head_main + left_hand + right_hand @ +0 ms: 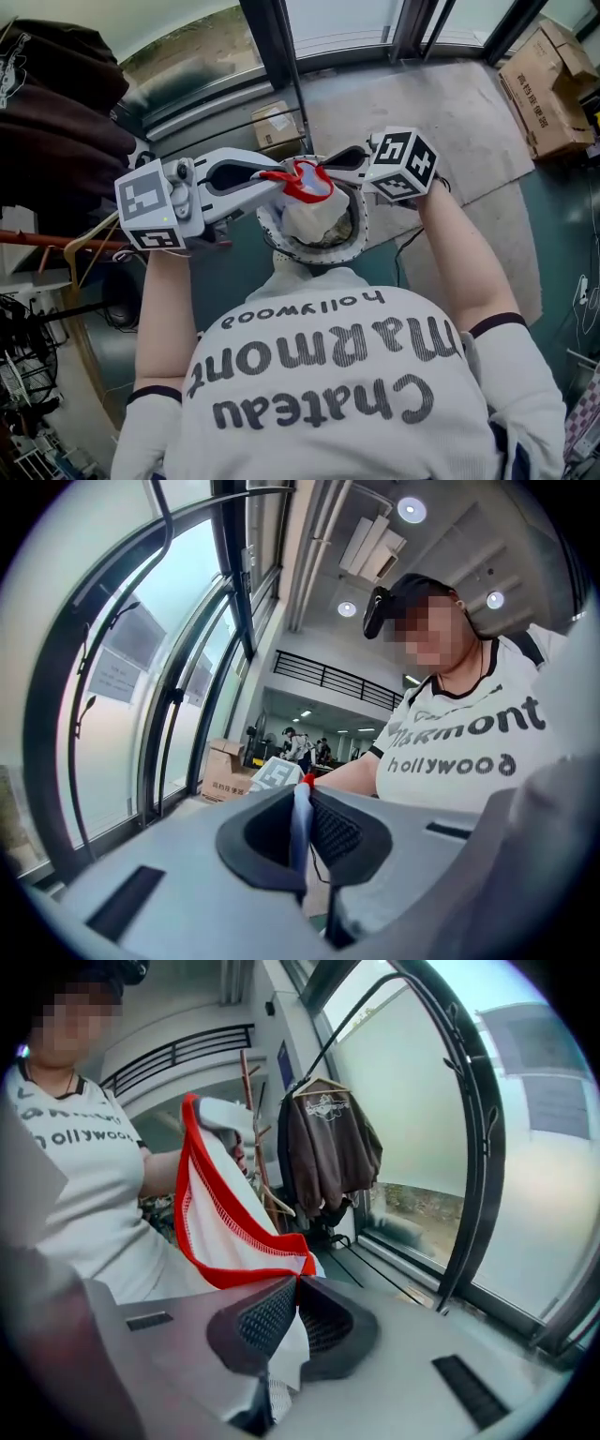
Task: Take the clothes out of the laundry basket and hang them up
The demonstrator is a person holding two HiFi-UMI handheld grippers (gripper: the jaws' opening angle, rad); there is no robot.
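White garment with red trim [304, 185] held just above the laundry basket [360, 230], left gripper [279, 180] and right gripper [330, 167] each pinching its edge, person's white shirt [328, 375] reading "Chateau Marmont hollywood"

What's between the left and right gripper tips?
The red-trimmed white garment spans it, left gripper and right gripper each shut on an edge; head view shows it.

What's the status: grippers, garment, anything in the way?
Left hand-held gripper and right hand-held gripper both shut on the red-trimmed garment. Held over the basket. Brown top hangs nearby; nothing blocking.
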